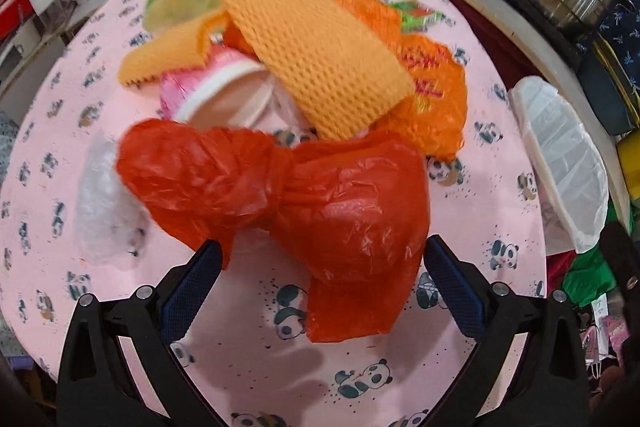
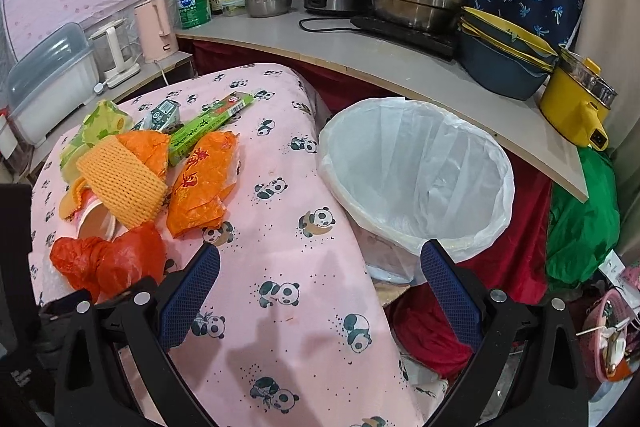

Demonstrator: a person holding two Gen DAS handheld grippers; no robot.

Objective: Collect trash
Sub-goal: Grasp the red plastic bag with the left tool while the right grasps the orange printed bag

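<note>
Approach to first pick, bin still unfilled.

We hold the left claw (image 1: 320, 283) spread around the knotted red bag (image 1: 288, 195) near the worktop's (image 1: 480, 187) front edge, not yet pinching. Right claw (image 2: 320, 287) spread, idle by the lined bin (image 2: 420, 179) off the right edge. Next, we judge: close, lift, carry.

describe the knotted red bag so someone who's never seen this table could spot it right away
On the pink panda-print tablecloth sits a pile of trash. At the pile's near edge, in front of the left gripper, lies the red plastic bag. Unlike the orange wrappers, it is glossy and cinched at its middle.
</note>
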